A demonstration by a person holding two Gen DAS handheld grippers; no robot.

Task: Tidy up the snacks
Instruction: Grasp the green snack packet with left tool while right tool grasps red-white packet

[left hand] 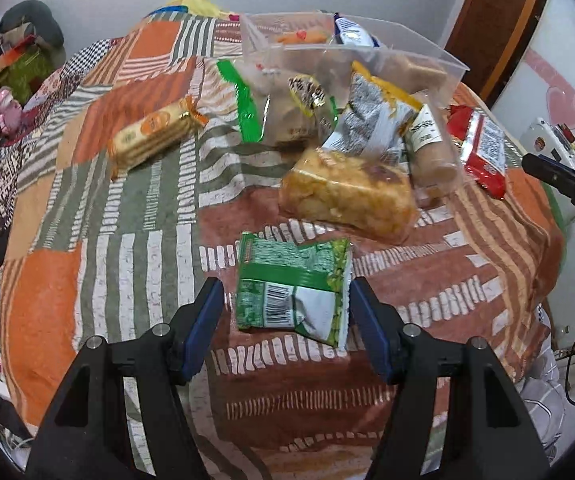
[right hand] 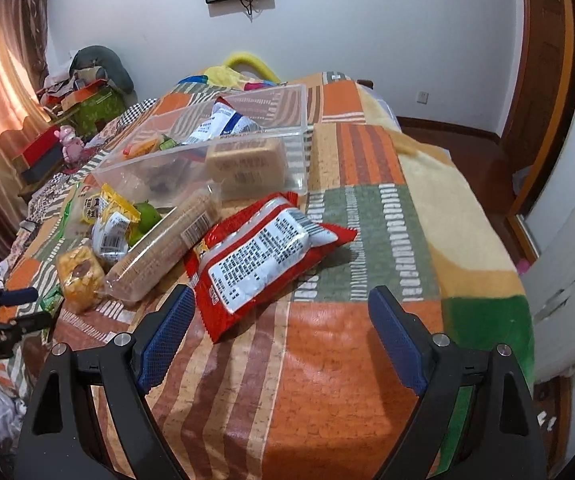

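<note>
Snacks lie scattered over a patchwork blanket (left hand: 127,208) in orange, green and white. Outside the bin about eight packets can be counted in the left wrist view: one green packet (left hand: 293,286) with a barcode, one clear-wrapped yellow cake (left hand: 347,196), one grey-and-yellow packet (left hand: 375,120), one long sleeve of round biscuits (left hand: 431,152), one red packet (left hand: 481,148), one gold-wrapped cracker stack (left hand: 153,136) off to the far left, and one green-edged clear bag (left hand: 263,108) with a small yellow-wrapped sweet (left hand: 307,90) on it.

The clear plastic bin (right hand: 299,120) stands at the far side of the pile. Inside it show one blue-and-white packet (right hand: 223,122), one tan block of wafers (right hand: 245,164) against the near wall, and one orange item (right hand: 139,148); there may be more at the bottom, but the wall blurs it.

The left gripper (left hand: 287,312) hangs low over the green packet, its blue-padded fingers spread wide on either side of the wrapper, the right pad just beside its edge and the left pad apart from it. The packet is crumpled, face down, white back panel showing.

The right gripper (right hand: 279,328) is likewise spread wide, holding nothing, with the near corner of the red packet (right hand: 263,256) between its fingers. That packet lies flat, its white printed panel up, touching the biscuit sleeve (right hand: 167,240) to its left.
</note>
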